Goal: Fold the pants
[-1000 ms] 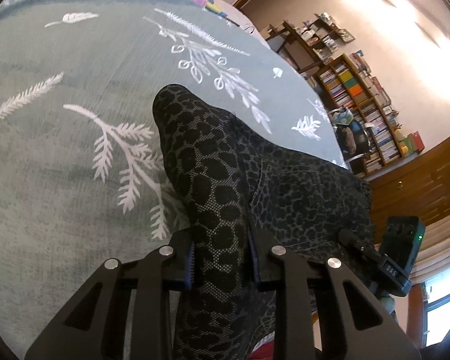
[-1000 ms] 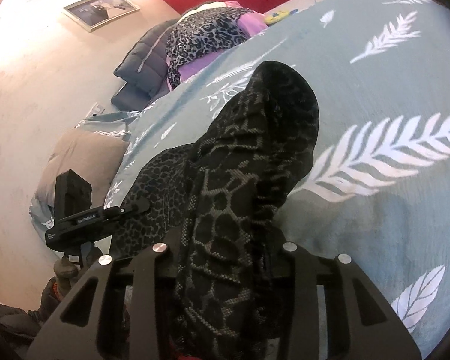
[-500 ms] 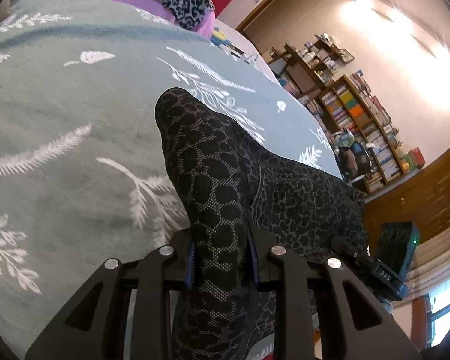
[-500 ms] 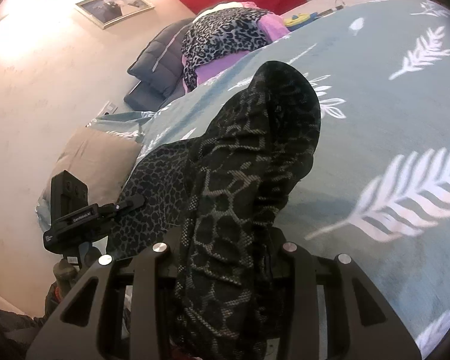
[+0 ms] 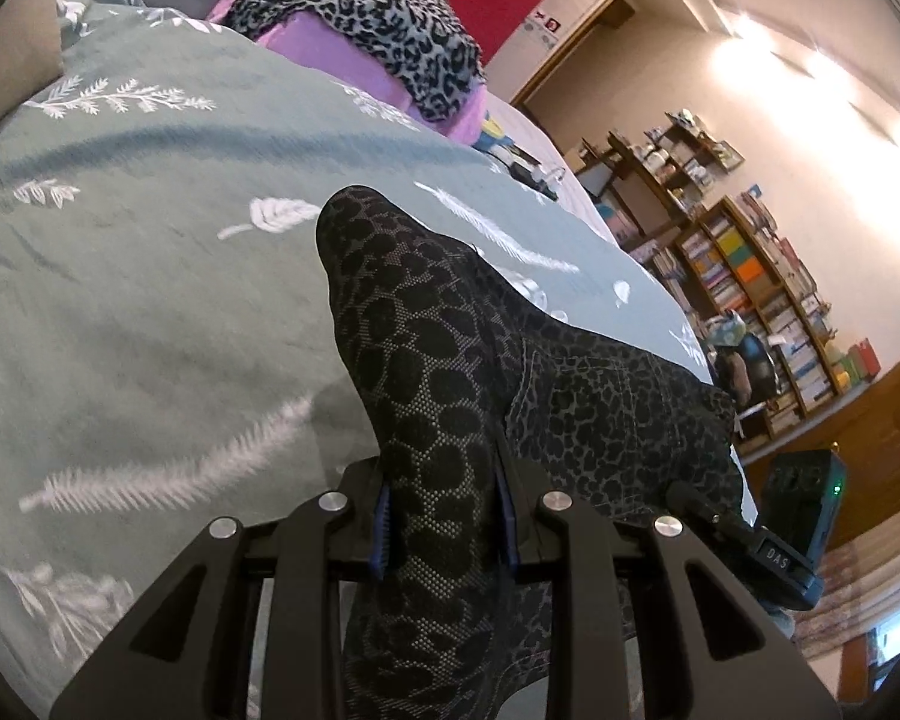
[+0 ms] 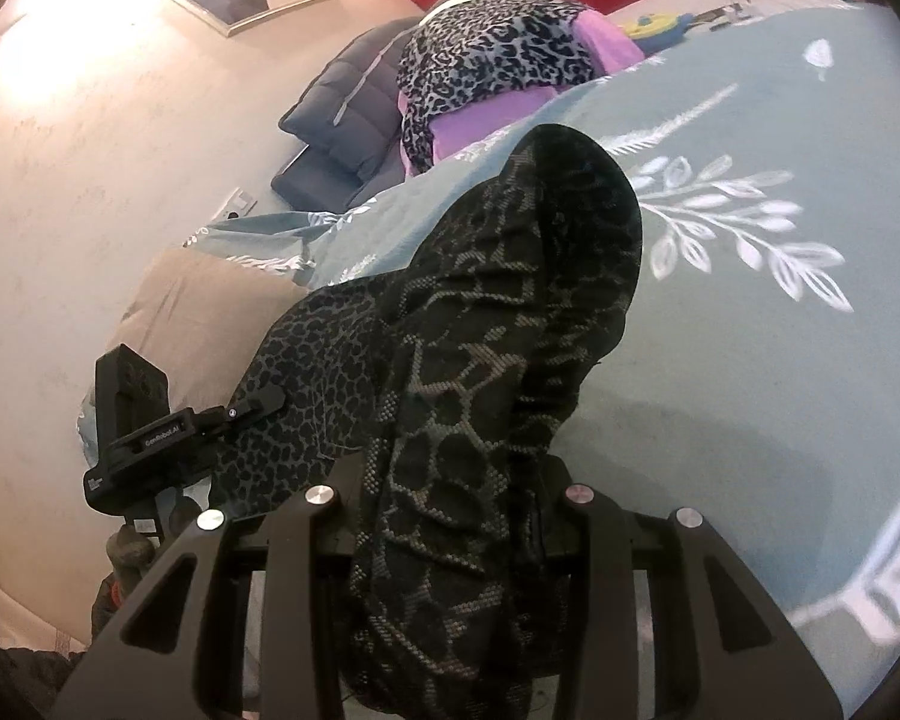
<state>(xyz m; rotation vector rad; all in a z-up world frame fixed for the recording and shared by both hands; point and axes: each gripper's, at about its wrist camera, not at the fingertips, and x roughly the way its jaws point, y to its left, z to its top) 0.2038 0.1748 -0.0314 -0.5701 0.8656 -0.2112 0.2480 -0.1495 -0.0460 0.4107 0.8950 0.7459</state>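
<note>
Two grippers: both are gripping the same pants, one at each end of a lifted fold.
Left gripper (image 5: 444, 516): its jaws are clamping a bunched strip of the pants (image 5: 426, 372); the blue pads (image 5: 381, 531) are pressing the cloth from both sides.
Right gripper (image 6: 450, 504): its jaws are pinching a thicker wad of the pants (image 6: 510, 312), and the cloth is filling the gap between the fingers.
Pants: dark, leopard-patterned fabric is rising from each grip into a rounded hump ahead of the fingers; between the two grippers it is spreading flat and sagging toward the bedspread.
Bedspread (image 5: 150, 300): grey-green with white leaf prints, it is lying under the pants and filling most of both views.
Other gripper in view: the right one is showing at the lower right of the left view (image 5: 774, 546); the left one is showing at the lower left of the right view (image 6: 150, 432).
Pile (image 6: 498, 54): a lighter leopard cloth over something purple is sitting at the far end of the bed, well apart from the pants.
Bookshelves (image 5: 762, 288): they are standing against the far wall in the left view.
Pillow (image 6: 204, 300): a tan one is lying at the bed's edge, near the wall.
</note>
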